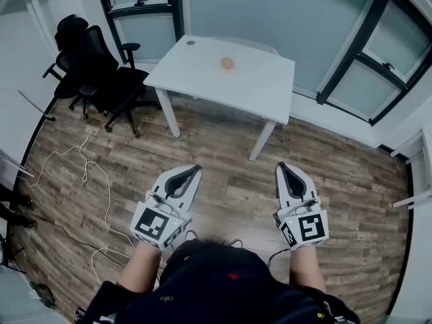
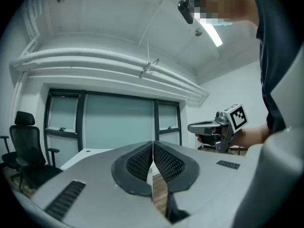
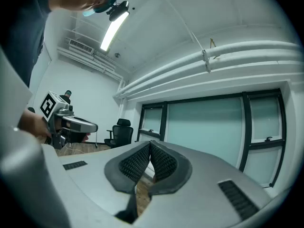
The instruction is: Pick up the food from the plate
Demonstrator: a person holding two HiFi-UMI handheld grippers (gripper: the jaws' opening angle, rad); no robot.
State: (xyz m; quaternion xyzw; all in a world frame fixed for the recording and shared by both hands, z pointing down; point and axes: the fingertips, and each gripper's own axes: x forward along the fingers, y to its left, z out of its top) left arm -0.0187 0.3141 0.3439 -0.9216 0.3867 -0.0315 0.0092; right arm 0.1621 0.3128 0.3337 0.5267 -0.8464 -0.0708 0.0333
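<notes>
A person stands on a wood-plank floor (image 1: 223, 147) with a two-jaw gripper in each hand, both held low and close to the body and pointing toward the far side of the room. The left gripper (image 1: 194, 171) has its jaws pressed together with nothing between them, its ribbed pads meeting along a single seam in its own view. The right gripper (image 1: 283, 169) is likewise closed and empty, its pads touching at the tips. The food (image 1: 227, 63), a small round orange item, sits on the white table (image 1: 260, 83) well beyond both grippers, toward the table's far edge and roughly midway along it. Black office chairs (image 1: 101, 69) are grouped at the far left, just beside the table's left end, and light cables (image 1: 86, 169) trail across the floor to the left of the person. Dark-framed windows (image 1: 145, 5) line the far wall.
</notes>
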